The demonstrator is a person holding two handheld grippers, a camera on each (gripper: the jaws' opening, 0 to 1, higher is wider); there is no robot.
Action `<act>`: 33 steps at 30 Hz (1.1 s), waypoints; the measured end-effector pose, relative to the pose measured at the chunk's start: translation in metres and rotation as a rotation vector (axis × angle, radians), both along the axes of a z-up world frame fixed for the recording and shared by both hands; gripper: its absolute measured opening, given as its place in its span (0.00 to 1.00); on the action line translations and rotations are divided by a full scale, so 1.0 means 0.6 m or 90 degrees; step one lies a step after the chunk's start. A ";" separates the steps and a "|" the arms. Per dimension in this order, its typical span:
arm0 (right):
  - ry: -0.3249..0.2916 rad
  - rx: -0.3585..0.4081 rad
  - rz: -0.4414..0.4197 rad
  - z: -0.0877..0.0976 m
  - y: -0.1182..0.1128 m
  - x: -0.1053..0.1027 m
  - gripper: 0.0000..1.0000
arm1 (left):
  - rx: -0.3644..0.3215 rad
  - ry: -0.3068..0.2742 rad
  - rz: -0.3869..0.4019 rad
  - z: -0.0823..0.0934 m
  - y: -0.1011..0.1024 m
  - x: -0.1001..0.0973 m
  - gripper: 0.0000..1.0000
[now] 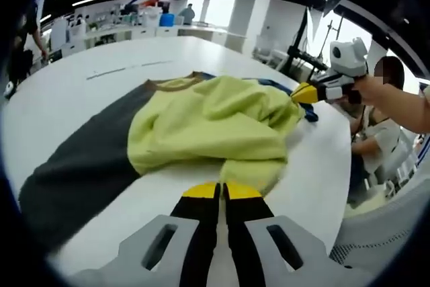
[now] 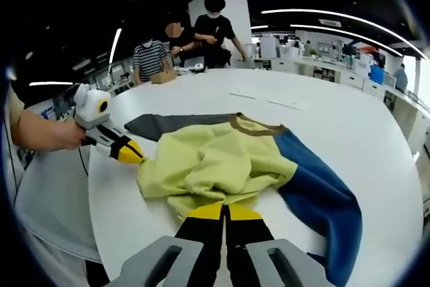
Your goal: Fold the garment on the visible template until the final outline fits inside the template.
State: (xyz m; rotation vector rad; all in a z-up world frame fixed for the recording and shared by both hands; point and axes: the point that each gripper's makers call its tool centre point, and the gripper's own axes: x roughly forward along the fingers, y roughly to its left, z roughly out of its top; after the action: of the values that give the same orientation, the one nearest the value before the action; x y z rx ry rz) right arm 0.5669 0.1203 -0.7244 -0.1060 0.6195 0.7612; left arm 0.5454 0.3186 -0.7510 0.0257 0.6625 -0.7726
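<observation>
Garment (image 1: pixel 215 129) pinched between both jaws

A yellow-green sweatshirt (image 2: pixel 215 162) with one dark grey sleeve (image 1: pixel 80 159), one blue sleeve (image 2: pixel 316 193) and a tan collar (image 2: pixel 259 124) lies on a white table (image 2: pixel 349 119).

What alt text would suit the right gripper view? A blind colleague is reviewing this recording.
A yellow-green garment with one grey and one blue sleeve lies bunched on a white table; the right gripper, jaws closed, pinches its near edge, while the left gripper grips its left corner.
</observation>
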 end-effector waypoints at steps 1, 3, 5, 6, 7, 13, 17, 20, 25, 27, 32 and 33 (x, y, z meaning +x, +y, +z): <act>-0.004 0.003 -0.001 0.005 0.000 0.001 0.00 | -0.005 -0.005 0.005 0.008 0.002 0.002 0.00; -0.014 0.008 -0.002 0.019 0.000 0.002 0.00 | -0.015 -0.017 0.012 0.023 0.007 0.006 0.00; -0.027 0.014 -0.003 0.035 -0.001 0.005 0.00 | -0.025 -0.031 0.023 0.041 0.014 0.013 0.00; -0.032 0.016 -0.003 0.042 -0.001 0.006 0.00 | -0.031 -0.038 0.031 0.052 0.019 0.017 0.00; -0.039 0.017 -0.002 0.051 -0.001 0.008 0.00 | -0.035 -0.044 0.035 0.059 0.022 0.019 0.00; -0.082 0.040 -0.013 0.101 -0.003 0.020 0.00 | -0.062 -0.084 0.064 0.108 0.041 0.037 0.00; -0.062 0.009 -0.014 0.074 -0.013 0.022 0.00 | -0.055 -0.083 0.071 0.102 0.050 0.038 0.00; -0.028 -0.001 -0.019 0.038 -0.019 0.016 0.00 | -0.044 -0.075 0.074 0.087 0.057 0.030 0.00; 0.024 -0.034 -0.028 -0.031 -0.031 0.009 0.02 | -0.041 -0.058 0.085 0.070 0.071 0.019 0.00; 0.035 -0.044 -0.028 -0.051 -0.034 0.007 0.03 | -0.041 -0.054 0.088 0.067 0.074 0.014 0.00; 0.043 -0.040 -0.030 -0.068 -0.030 0.010 0.04 | -0.043 -0.047 0.092 0.064 0.077 0.006 0.00; 0.043 -0.040 -0.034 -0.071 -0.029 0.015 0.05 | -0.043 -0.046 0.093 0.063 0.077 0.004 0.00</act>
State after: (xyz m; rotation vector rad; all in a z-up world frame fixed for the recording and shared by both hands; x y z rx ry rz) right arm 0.5757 0.1029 -0.7668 -0.1210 0.7080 0.6956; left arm 0.5481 0.3649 -0.7133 -0.0559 0.5624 -0.6499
